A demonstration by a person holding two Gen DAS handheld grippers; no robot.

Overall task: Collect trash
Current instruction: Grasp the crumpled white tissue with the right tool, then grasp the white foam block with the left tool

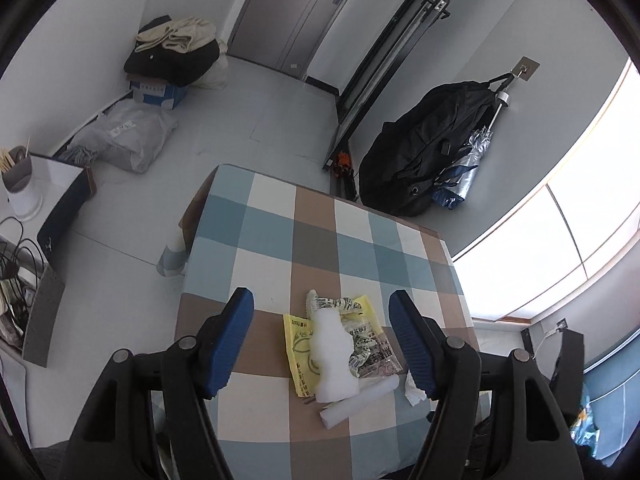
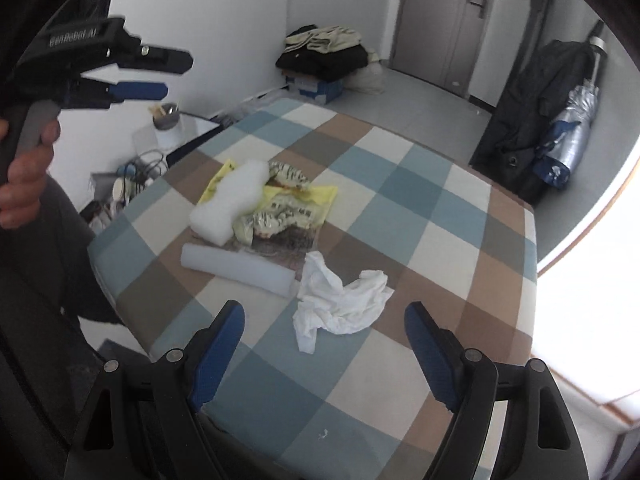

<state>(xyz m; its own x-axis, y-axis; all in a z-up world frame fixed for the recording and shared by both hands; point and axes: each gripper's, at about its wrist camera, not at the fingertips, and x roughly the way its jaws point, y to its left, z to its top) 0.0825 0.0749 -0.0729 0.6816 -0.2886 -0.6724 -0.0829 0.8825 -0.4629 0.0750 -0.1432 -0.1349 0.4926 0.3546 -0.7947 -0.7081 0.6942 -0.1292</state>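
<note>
- Left gripper (image 1: pixel 322 340): jaws spread wide, nothing between the blue pads, no contact with anything. In its own view it points down at the trash pile on the table; in the right wrist view it (image 2: pixel 172 74) shows from the side at upper left, off the table's near-left edge, well above the surface.
- Person's hand (image 2: pixel 24 168): wrapped around the left gripper's grey handle, dark sleeve below it.
- Right gripper (image 2: pixel 320 344): jaws wide apart and empty, pads clear of the cloth. Tilted down over the near part of the table, with the crumpled tissue lying just ahead, between the lines of its two fingers.
- Checked tablecloth (image 1: pixel 280 224): blue, white and brown squares, covering the table that carries all the trash.
- Crumpled tissue (image 2: pixel 340 300): white, loose, on the near side of the pile; only a corner (image 1: pixel 412 390) shows in the left wrist view, beside the right-hand finger.
- Foam block (image 1: pixel 334 356): white, irregular, lying on top of the yellow wrapper.
- Yellow wrapper (image 1: pixel 298 348): flat, printed, under the foam.
- Foam tube (image 2: pixel 236 270): white cylinder, lying flat just beside the tissue and the foam block.
- Crumpled printed wrappers (image 2: pixel 280 200): bunched against the foam block, on a clear printed packet.
- Black bag (image 1: pixel 424 148) and folded umbrella (image 1: pixel 468 160): hanging on the far wall, well apart from the table.
</note>
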